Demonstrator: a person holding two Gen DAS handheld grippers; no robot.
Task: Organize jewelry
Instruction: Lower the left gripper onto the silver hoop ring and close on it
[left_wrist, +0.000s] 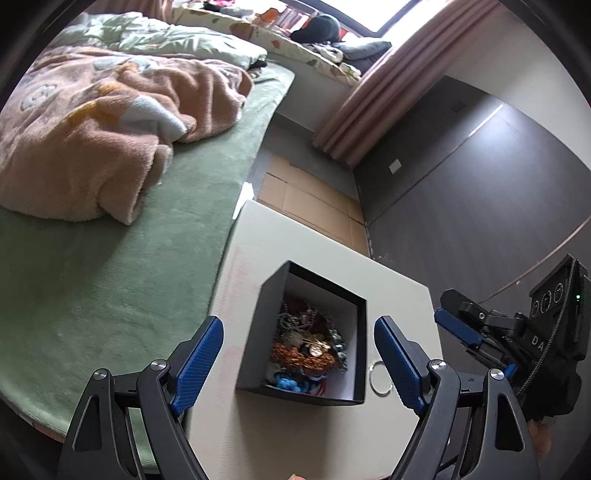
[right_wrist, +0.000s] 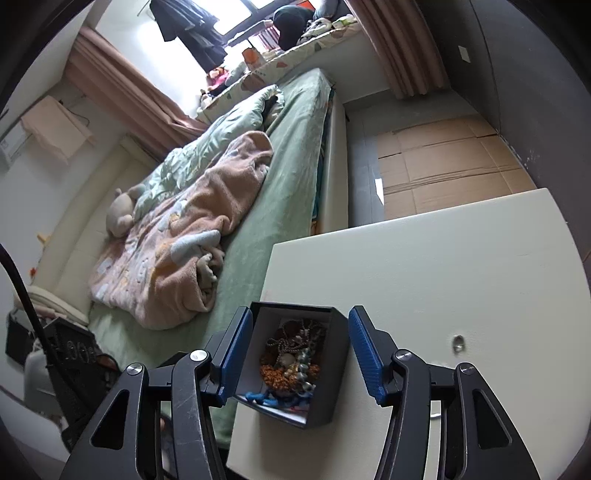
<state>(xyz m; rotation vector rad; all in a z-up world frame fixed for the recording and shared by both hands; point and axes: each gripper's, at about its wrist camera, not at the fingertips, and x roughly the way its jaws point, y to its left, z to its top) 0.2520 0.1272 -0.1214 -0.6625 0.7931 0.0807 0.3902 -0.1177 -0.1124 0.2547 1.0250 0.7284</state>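
A black open box (left_wrist: 258, 332) stands on a white table (left_wrist: 295, 435), filled with tangled jewelry (left_wrist: 310, 350): orange beads, silver chains, a gold piece and blue beads. A thin silver hoop (left_wrist: 380, 378) lies on the table just right of the box. My left gripper (left_wrist: 299, 325) is open, its blue fingers spread wider than the box and nothing held. My right gripper (left_wrist: 476, 343) hovers over the table's right edge, apart from the box. In the right wrist view it (right_wrist: 300, 312) is open and empty, the box (right_wrist: 334, 369) and jewelry (right_wrist: 291, 362) showing between its fingers. A small silver piece (right_wrist: 458, 343) lies further right.
A bed with a green sheet (left_wrist: 129, 277) and a pink blanket (left_wrist: 92, 129) adjoins the table's left side. Flattened cardboard (left_wrist: 306, 199) covers the floor beyond the table. A dark wall (left_wrist: 461, 184) and a pink curtain (left_wrist: 388, 92) are to the right.
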